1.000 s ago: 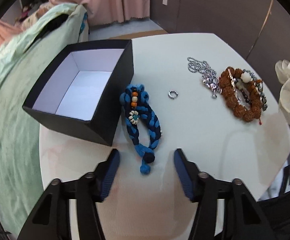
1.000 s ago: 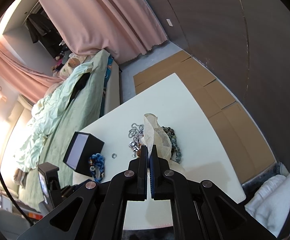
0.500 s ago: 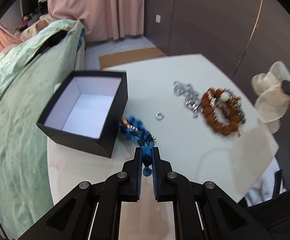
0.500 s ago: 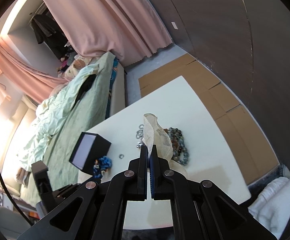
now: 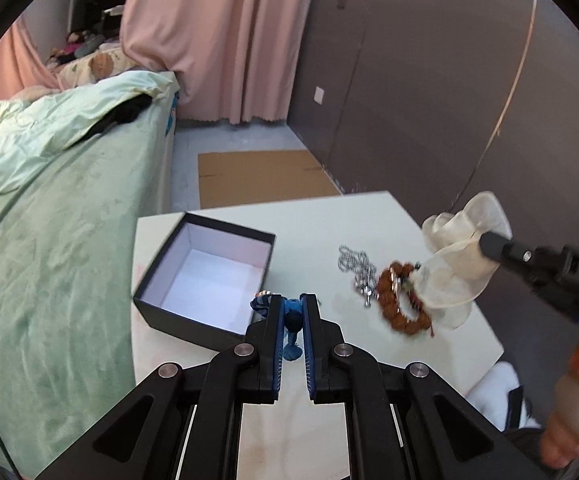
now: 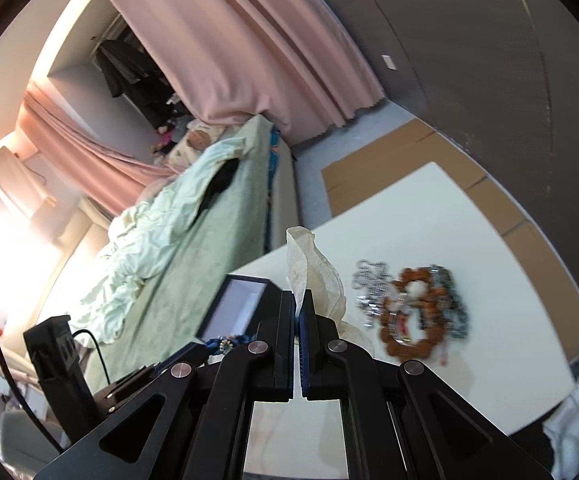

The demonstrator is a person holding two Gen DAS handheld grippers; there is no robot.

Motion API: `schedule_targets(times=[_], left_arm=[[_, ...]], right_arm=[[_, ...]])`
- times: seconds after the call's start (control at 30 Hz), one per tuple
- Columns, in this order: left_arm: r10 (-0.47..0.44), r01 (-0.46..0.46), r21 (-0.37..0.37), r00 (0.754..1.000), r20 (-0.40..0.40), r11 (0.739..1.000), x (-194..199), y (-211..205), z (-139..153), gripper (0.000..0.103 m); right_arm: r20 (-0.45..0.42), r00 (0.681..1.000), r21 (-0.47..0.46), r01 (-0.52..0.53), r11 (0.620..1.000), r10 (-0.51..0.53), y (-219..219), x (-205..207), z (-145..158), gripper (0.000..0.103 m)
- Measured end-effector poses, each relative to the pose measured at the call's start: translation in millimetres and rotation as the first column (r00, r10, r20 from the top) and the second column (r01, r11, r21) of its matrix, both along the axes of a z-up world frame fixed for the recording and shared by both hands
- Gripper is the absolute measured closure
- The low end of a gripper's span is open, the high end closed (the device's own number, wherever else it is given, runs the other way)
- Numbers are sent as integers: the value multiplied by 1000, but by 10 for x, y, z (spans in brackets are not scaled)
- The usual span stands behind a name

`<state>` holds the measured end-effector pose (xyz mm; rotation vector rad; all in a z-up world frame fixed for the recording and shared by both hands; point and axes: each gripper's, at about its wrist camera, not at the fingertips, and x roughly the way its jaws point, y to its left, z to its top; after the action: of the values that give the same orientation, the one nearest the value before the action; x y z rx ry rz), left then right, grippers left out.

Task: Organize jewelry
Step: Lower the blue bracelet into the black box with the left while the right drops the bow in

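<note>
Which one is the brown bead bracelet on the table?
Find the white table with the black box. To the right of the box lies a silver chain, and right beside it a ring of fat, bumpy orange-brown beads: the bracelet. Nothing else there is brown.

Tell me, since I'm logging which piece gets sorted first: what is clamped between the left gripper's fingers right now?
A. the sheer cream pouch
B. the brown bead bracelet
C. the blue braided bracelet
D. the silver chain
C. The left gripper is shut on the blue braided bracelet, beside the open black box; the silver chain and brown bead bracelet lie on the white table.
</note>
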<state>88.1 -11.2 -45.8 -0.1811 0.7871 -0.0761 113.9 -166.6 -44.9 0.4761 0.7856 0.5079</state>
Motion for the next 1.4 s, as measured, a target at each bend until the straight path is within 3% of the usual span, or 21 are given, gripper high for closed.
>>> schedule_targets(times=[0.47,1.03,1.1,1.17,1.4], left_arm=[[88,-75,-123,991,101,990,-86,608,345,94],[186,-161,-194,975,118,968,7,1088,407,94],[185,-162,-189,976,112,968,30,1089,387,94],[181,-160,-183,978,106,970,56,1078,366,94],[147,-135,-159,987,65,978,198,959,243,94]], right_arm=[[42,988,93,-150,984,147,704,10,-48,99],[-14,968,187,-244,952,250,1346,362,-325,99],[-65,966,161,-238,958,251,1419,460,-427,93],[-134,964,134,-211,968,229,1415,534,-545,48],[-159,973,133,-148,980,168,1051,552,-540,39]])
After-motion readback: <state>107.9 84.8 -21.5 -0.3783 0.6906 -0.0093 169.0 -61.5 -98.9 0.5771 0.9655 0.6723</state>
